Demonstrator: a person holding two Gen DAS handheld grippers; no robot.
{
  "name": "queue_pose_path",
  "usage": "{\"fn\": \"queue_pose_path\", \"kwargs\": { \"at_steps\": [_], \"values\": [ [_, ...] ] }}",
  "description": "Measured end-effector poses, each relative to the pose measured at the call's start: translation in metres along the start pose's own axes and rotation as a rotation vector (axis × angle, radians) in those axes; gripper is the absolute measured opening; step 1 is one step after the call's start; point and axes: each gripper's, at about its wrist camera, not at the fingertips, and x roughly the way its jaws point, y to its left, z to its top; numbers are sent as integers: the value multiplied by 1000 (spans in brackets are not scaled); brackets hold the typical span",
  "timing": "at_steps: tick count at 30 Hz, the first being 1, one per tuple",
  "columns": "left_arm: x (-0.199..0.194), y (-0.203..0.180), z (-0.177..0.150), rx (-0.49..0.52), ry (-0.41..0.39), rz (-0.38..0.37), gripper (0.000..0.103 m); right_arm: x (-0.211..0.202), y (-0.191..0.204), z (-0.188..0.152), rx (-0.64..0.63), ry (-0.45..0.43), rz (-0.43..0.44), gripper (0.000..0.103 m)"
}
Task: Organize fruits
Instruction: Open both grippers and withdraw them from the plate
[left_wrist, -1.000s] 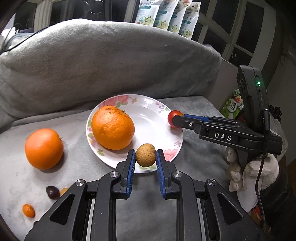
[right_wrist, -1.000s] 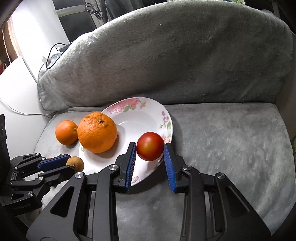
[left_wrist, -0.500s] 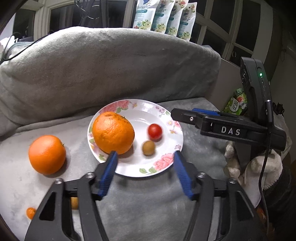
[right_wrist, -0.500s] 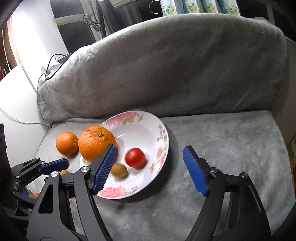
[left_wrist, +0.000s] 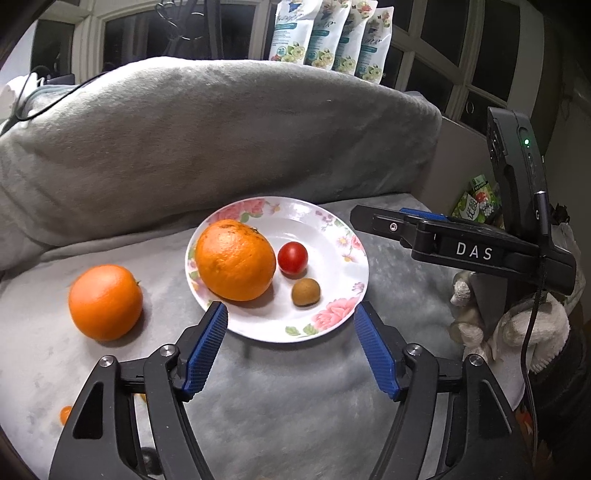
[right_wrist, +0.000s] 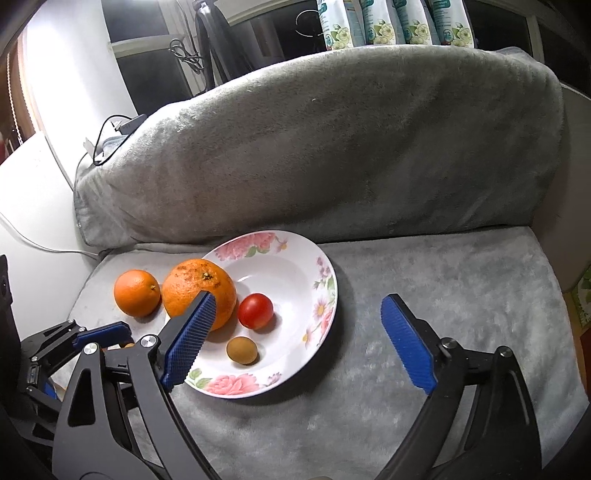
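Note:
A floral white plate (left_wrist: 332, 225) (right_wrist: 295, 266) sits on the grey blanket. It holds a large orange (left_wrist: 235, 260) (right_wrist: 195, 284), a red tomato (left_wrist: 292, 257) (right_wrist: 255, 311) and a small brown fruit (left_wrist: 305, 291) (right_wrist: 242, 350). A smaller orange (left_wrist: 105, 302) (right_wrist: 137, 292) lies on the blanket left of the plate. My left gripper (left_wrist: 290, 312) is open and empty at the plate's near rim. My right gripper (right_wrist: 297, 301) is open and empty above the plate's right side; it also shows in the left wrist view (left_wrist: 391, 221).
A tiny orange fruit (left_wrist: 65, 414) lies at the lower left on the blanket. A grey-covered backrest (right_wrist: 332, 147) rises behind the plate. Pouches (left_wrist: 328, 35) stand on the sill behind. A gloved hand (left_wrist: 517, 328) holds the right gripper.
Both grippers opened and pulled back from the plate. The brown fruit left the left gripper and the tomato left the right gripper; both now lie in the plate.

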Motion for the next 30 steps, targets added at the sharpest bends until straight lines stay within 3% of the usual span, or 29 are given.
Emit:
{"fn": "queue_pose_path", "kwargs": {
  "at_steps": [12, 21, 30],
  "values": [
    [-38, 22, -6, -23, -45, 38, 71, -15, 21, -7, -16, -31, 42, 93],
    [-81, 72, -18, -85, -92, 134, 71, -28, 61, -11, -108, -41, 82, 93],
    [-96, 121, -45, -190, -56, 166, 71, -31, 99, -23, -206, -14, 147, 93]
  ]
}}
